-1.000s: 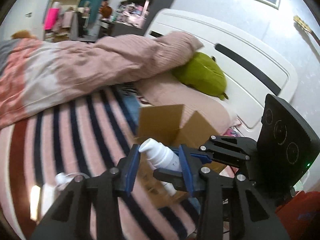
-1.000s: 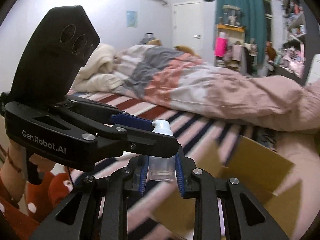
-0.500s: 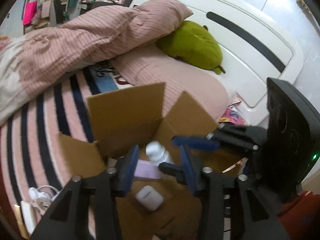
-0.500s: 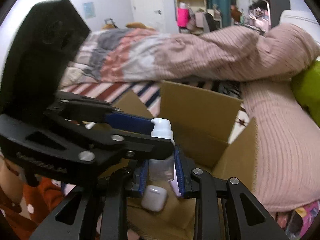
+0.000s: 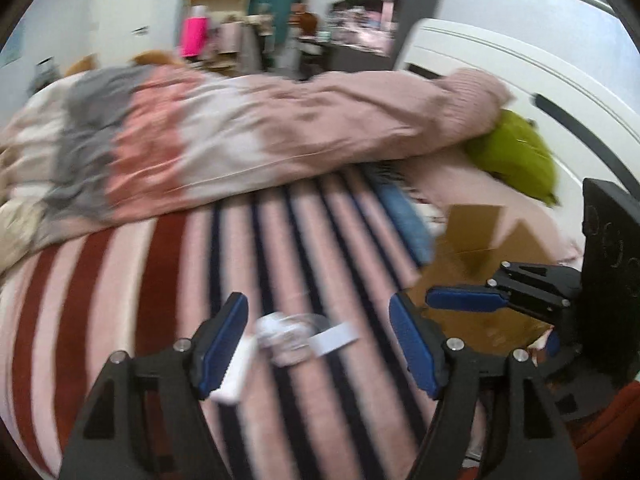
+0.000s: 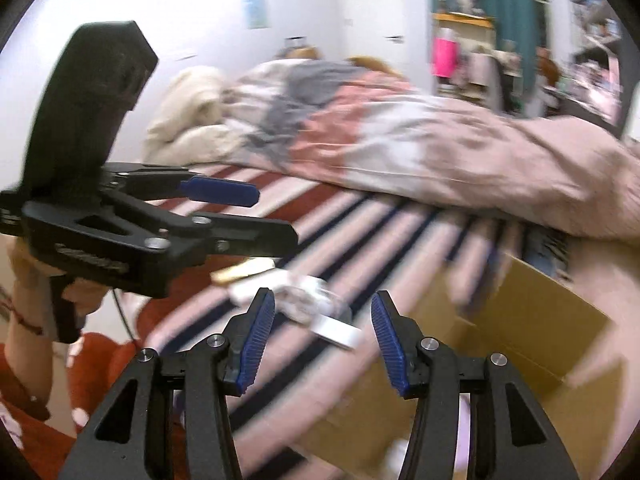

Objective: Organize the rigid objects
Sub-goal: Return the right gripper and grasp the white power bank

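Note:
Both views are motion-blurred. My left gripper (image 5: 318, 338) is open and empty above the striped bed cover. Between its fingers lies a blurred clear and white object (image 5: 290, 336) with a white flat piece (image 5: 334, 338) and a white stick (image 5: 236, 376) beside it. My right gripper (image 6: 322, 340) is open and empty; the same clear object (image 6: 310, 304) and white piece (image 6: 336, 330) lie beyond its fingertips. The open cardboard box (image 5: 472, 280) is at the right, also seen in the right wrist view (image 6: 532, 320). The right gripper shows beside the box (image 5: 464, 304).
A pink, grey and white duvet (image 5: 240, 136) is heaped across the far side of the bed. A green plush (image 5: 516, 160) lies by the white headboard (image 5: 520, 80). A yellowish flat item (image 6: 244, 270) lies on the striped cover (image 5: 180, 280).
Both grippers have opened and no longer hold the white-capped bottles they carried over the box. Both have swung left, away from the box, to the loose items on the striped cover.

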Available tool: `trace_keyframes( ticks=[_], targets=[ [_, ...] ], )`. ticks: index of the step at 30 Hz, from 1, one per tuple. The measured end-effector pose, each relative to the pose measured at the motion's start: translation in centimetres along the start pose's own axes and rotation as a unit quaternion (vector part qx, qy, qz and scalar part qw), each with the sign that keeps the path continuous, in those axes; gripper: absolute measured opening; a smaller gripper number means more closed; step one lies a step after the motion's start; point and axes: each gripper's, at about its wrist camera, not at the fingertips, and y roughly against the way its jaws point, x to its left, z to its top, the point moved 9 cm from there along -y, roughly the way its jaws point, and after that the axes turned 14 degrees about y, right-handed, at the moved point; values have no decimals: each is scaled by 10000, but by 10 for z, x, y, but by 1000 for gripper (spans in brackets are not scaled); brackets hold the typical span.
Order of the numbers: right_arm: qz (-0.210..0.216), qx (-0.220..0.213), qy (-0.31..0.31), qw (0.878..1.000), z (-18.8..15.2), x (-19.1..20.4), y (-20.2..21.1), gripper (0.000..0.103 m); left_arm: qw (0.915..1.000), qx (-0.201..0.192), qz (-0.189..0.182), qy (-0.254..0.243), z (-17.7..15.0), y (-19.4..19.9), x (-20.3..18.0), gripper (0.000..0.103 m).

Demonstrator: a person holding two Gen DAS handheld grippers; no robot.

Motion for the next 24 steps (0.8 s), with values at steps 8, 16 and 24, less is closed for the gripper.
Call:
trace_keyframes(
  ticks=[8, 16, 24],
  targets=[
    [1152, 414, 170, 9923, 16, 82, -112, 57, 9958, 17, 627, 664, -35, 0, 117, 70],
    [210, 1271, -452, 9906, -23, 78, -211, 59, 9919, 94, 846, 945, -57, -13, 160, 70],
    [-4, 986, -1258, 9871, -25, 72, -229, 72, 9908, 123, 975, 926, -62, -20, 169, 70]
  ],
)
